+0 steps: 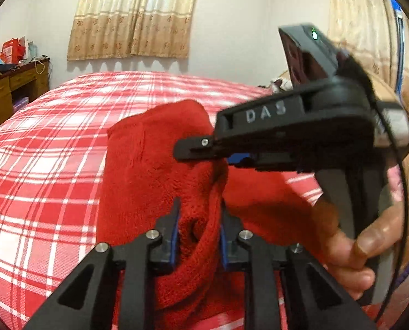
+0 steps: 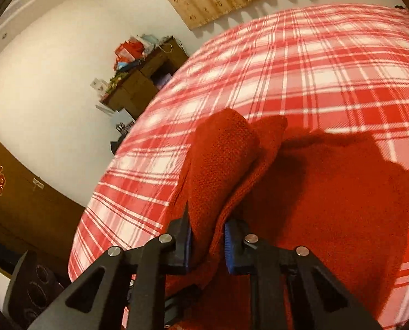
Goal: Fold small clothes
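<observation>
Red garment (image 1: 154, 165) lies on the plaid bed (image 1: 39, 165), near edge lifted. Left gripper (image 1: 198, 236) is clamped on a bunched rib of the knit; right gripper (image 2: 207, 244) is clamped on another thick fold, and probably crosses the left view above the cloth.

To fold well: keep both grips level, carry the edge far across in one sweep, lay it flat before letting go.

Containers: a far-left desk (image 1: 14, 82) carries red bags (image 1: 13, 51); contents can't be made out.
</observation>
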Demonstrator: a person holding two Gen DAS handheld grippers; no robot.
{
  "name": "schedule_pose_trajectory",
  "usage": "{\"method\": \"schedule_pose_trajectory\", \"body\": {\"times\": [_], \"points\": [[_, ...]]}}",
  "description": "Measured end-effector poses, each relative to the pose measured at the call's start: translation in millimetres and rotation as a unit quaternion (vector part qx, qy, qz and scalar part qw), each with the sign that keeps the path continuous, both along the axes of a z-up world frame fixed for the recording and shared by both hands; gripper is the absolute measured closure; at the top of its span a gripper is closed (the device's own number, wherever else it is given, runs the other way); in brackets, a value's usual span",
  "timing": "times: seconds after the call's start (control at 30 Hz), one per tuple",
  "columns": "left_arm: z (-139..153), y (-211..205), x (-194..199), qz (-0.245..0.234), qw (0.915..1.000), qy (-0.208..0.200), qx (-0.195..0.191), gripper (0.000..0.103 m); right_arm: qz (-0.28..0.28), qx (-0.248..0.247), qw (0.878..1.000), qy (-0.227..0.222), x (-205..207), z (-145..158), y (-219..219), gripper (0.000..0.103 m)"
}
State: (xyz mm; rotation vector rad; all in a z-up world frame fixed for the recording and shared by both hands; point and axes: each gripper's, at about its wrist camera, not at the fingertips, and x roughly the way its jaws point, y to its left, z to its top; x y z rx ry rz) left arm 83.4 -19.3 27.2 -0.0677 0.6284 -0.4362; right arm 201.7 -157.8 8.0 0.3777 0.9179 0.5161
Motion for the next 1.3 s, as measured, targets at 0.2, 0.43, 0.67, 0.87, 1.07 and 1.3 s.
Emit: {"method": "schedule_pose_trajectory", "body": {"times": [0.2,0.43,0.67,0.87,1.07,1.3], "points": [[9,-23,0,-0.029,0.9995,-0.006,-0.009,0.08,-0.009,-0.027,0.999,-0.026,-10,22,-28,0.084],[7,-51,12,-0.056,0.9984,0.009,0.001,0.08,-0.04,-0.049,0.998,-0.014,-9,13,-72,0.085],[0,-74,18,-0.074,0.9967,0.026,0.019,0.08,-0.06,-0.066,0.996,-0.004,-8,-6,-102,0.085],[-20,-91,26,-0.068,0.9949,0.055,0.051,0.078,-0.053,-0.092,0.994,0.021,7,-45,-107,0.084],[-10,-92,0,-0.072,0.9944,0.039,0.066,0.065,-0.085,-0.043,0.995,0.036,13,-58,-127,0.057],[7,-12,-38,-0.076,0.9953,0.014,0.057,0.032,-0.168,-0.021,0.986,-0.012,-51,-14,-128,0.055]]}}
